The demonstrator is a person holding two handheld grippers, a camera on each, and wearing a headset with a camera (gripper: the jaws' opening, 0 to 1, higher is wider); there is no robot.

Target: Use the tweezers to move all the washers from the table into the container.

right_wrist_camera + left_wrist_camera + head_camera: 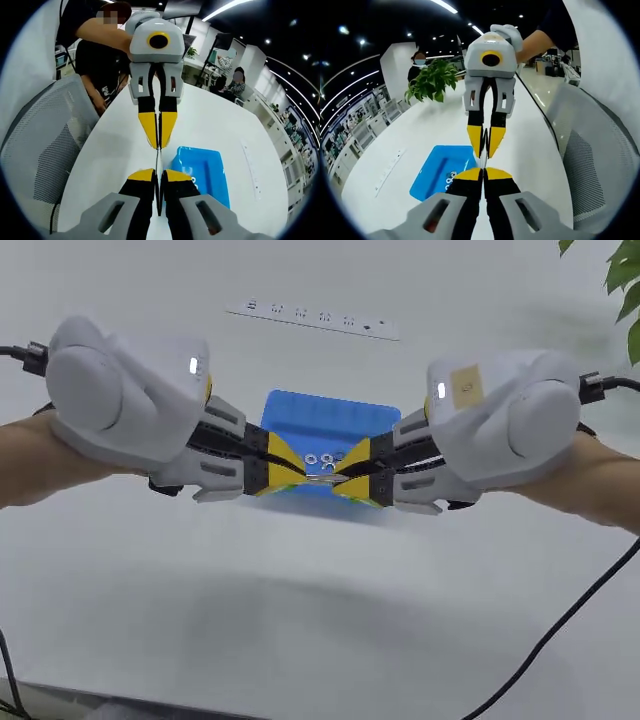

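Observation:
My left gripper (290,468) and right gripper (352,472) face each other tip to tip above the white table. Thin metal tweezers (322,478) span the small gap between them, and both sets of jaws are shut on them. In the left gripper view the tweezers (483,157) run from my left gripper (483,174) up to the right gripper (485,142). In the right gripper view the tweezers (159,160) link my right gripper (160,175) and the left gripper (159,131). Just behind lies the blue container (300,415) with several washers (325,461) inside.
A white power strip (310,318) lies at the far side of the table. A green plant (625,290) stands at the top right, and a black cable (560,630) trails off the right gripper. A grey mesh chair (45,150) sits beside the table.

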